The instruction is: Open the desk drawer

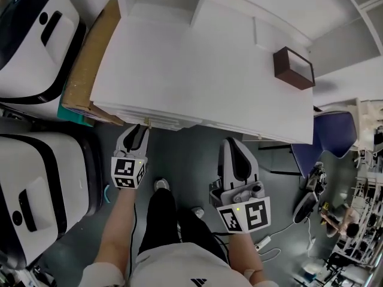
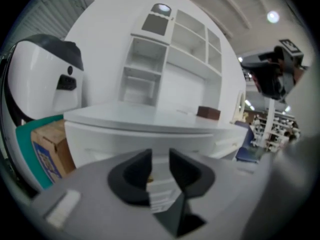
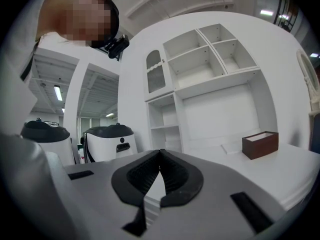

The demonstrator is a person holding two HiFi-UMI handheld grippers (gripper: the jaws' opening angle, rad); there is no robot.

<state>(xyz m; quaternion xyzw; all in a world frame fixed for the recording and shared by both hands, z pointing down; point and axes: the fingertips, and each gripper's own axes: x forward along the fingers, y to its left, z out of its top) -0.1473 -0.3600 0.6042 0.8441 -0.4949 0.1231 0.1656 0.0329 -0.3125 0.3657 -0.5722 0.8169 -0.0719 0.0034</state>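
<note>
The white desk (image 1: pixel 197 70) fills the top of the head view. Its drawer front (image 2: pixel 125 139) faces me in the left gripper view and looks closed. A small brass knob (image 1: pixel 147 123) sits at the desk's front edge, left of centre. My left gripper (image 1: pixel 139 131) points at that edge, just in front of the knob. Its jaws (image 2: pixel 160 156) stand open, and the brass knob (image 2: pixel 149 179) shows in the gap; the pads do not press on it. My right gripper (image 1: pixel 236 154) hangs lower right, short of the desk front, its jaws (image 3: pixel 160 151) shut on nothing.
A brown open box (image 1: pixel 294 68) stands on the desk's right side. A cardboard box (image 1: pixel 90 58) leans against the desk's left end, with white-and-black machines (image 1: pixel 30 34) beyond it and nearer me (image 1: pixel 36 190). A blue chair (image 1: pixel 329 133) stands at the right. White shelves (image 3: pixel 200 84) rise behind the desk.
</note>
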